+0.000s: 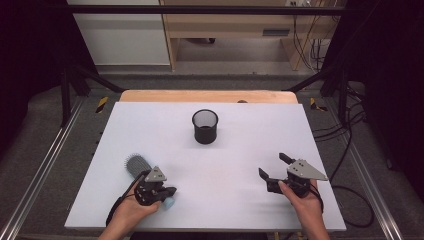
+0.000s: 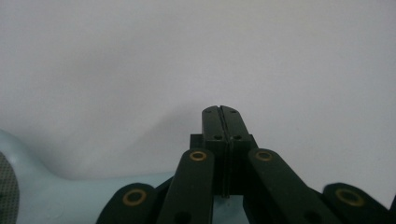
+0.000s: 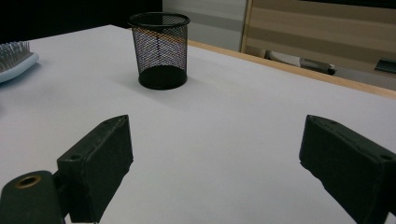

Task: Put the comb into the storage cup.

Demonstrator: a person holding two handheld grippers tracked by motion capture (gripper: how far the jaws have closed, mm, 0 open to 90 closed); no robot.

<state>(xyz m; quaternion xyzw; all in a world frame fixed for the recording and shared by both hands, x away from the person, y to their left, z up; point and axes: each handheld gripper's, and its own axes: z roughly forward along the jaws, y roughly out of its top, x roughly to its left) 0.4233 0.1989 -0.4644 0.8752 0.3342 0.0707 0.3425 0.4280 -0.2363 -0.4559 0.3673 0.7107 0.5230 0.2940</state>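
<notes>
High view shows my left tongs (image 1: 169, 192) pressed together, empty, lying over the pale blue hairbrush (image 1: 139, 167) handle at the table's (image 1: 240, 135) near left. My right tongs (image 1: 274, 167) stand wide apart, holding nothing. Mid-table, the black mesh cup (image 1: 205, 126) looks empty.

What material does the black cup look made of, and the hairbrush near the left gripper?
The black cup looks like thin metal wire mesh with a dark matt coat: light shows through its fine grid wall, and the rim is a solid ring. The hairbrush looks like smooth pale blue plastic with a soft sheen on its handle; its grey bristles are probably plastic too.
</notes>
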